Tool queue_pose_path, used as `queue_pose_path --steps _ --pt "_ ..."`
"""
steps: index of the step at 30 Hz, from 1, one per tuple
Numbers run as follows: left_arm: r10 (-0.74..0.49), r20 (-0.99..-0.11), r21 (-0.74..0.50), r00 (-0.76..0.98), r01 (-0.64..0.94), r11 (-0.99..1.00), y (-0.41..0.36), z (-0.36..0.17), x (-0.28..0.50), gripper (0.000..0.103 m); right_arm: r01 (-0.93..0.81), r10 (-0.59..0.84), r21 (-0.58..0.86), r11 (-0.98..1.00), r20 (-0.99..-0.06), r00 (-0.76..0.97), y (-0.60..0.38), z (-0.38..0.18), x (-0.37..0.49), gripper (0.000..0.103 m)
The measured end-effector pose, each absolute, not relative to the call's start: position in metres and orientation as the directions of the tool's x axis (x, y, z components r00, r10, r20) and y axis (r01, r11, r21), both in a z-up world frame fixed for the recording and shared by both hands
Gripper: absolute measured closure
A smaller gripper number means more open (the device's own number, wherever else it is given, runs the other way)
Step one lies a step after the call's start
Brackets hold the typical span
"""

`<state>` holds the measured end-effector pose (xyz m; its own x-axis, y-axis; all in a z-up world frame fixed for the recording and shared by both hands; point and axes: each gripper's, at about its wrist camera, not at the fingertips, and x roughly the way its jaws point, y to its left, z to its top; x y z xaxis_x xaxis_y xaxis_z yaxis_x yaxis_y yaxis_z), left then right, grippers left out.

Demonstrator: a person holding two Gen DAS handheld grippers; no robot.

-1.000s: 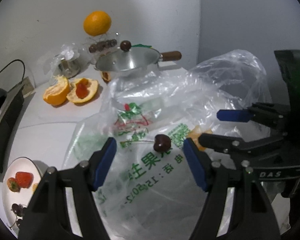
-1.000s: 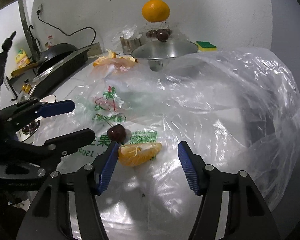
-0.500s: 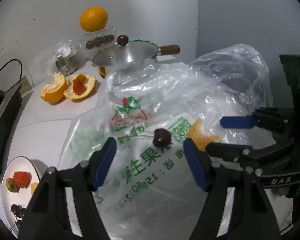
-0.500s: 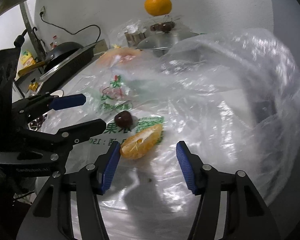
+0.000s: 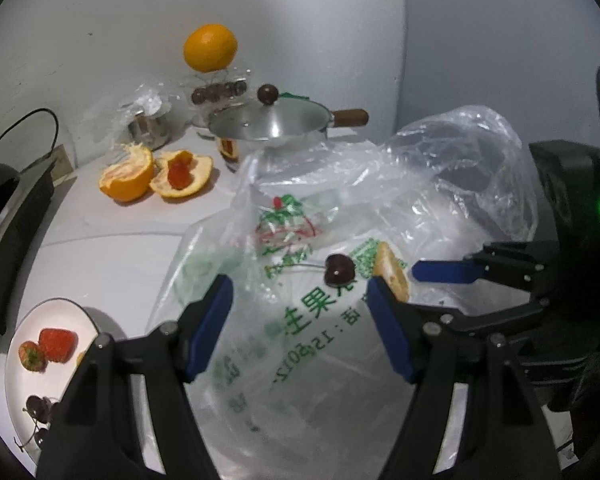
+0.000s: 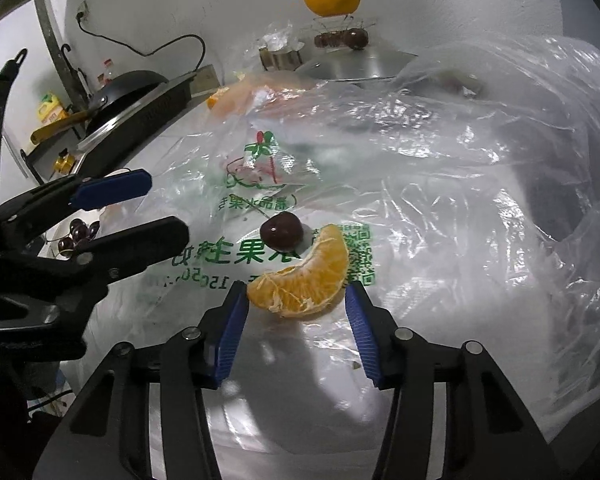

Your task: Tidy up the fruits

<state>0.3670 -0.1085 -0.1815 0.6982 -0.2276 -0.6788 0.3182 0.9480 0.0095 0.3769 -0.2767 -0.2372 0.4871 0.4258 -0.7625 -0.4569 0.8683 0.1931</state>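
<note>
Plastic bag (image 6: 400, 184) as landmark: clear, crumpled, green print, spread flat across white counter (image 5: 100, 248). On bag's printed panel: dark cherry (image 6: 281, 232) with stem, and orange segment (image 6: 304, 280) touching it on the near side.

Right gripper (image 6: 296, 320): jaws wide, blue pads flanking segment's two ends, just beside it; contact not certain. Left gripper (image 5: 300, 320): jaws wide, held over bag's printed panel, cherry (image 5: 339, 271) ahead between the fingertips, segment (image 5: 392, 276) just past its right pad. Each gripper visible in the other's view, close together over the bag.

Behind bag: steel pot lid (image 5: 268, 122) with dark knob and wooden handle; whole orange (image 5: 210, 48) perched on wire stand above a row of dark round things. Left of lid: small metal cup in plastic wrap, then peeled orange halves (image 5: 156, 172), one holding a red piece.

Left of bag, near edge: white plate (image 5: 18, 392) with strawberries (image 5: 48, 348) and cherries. Beyond it: black pan on stove (image 6: 124, 92), cable and socket on white wall. Bag's raised far right fold partly hiding pot.
</note>
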Motion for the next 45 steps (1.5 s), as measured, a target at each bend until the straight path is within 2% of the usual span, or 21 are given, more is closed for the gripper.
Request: queue_pose_path --steps 12,13,14,21,23,35,45 --pt "-0.258 -0.664 -0.025 0.702 0.324 0.946 -0.086 -0.178 0.360 0.032 -0.366 0.320 0.138 0.920 -0.804 0.501 -0.259 -0.247 0.388 0.049" --pt "-0.260 -0.662 -0.025 0.703 0.326 0.945 -0.086 -0.178 0.360 0.032 -0.366 0.320 0.137 0.920 -0.802 0.504 -0.260 -0.247 0.389 0.051" --pt "-0.261 -0.661 -0.024 0.704 0.327 0.945 -0.086 -0.178 0.360 0.032 -0.366 0.314 0.130 0.922 -0.803 0.507 -0.260 -0.247 0.389 0.057" --pt "-0.263 -0.653 -0.001 0.710 0.346 0.938 -0.095 -0.176 0.360 0.032 -0.407 0.323 0.105 0.907 -0.794 0.515 -0.261 -0.245 0.385 0.069" --pt "-0.265 -0.651 0.007 0.711 0.354 0.935 -0.101 -0.175 0.361 0.032 -0.421 0.335 0.105 0.901 -0.785 0.521 -0.264 -0.242 0.382 0.077" --pt "-0.262 -0.670 0.036 0.695 0.383 0.923 -0.131 -0.182 0.375 0.032 -0.424 0.358 0.116 0.898 -0.752 0.554 -0.296 -0.229 0.383 0.077" --pt "-0.236 -0.689 0.106 0.686 0.416 0.903 -0.154 -0.199 0.393 0.033 -0.416 0.381 0.136 0.899 -0.712 0.590 -0.316 -0.221 0.392 0.078"
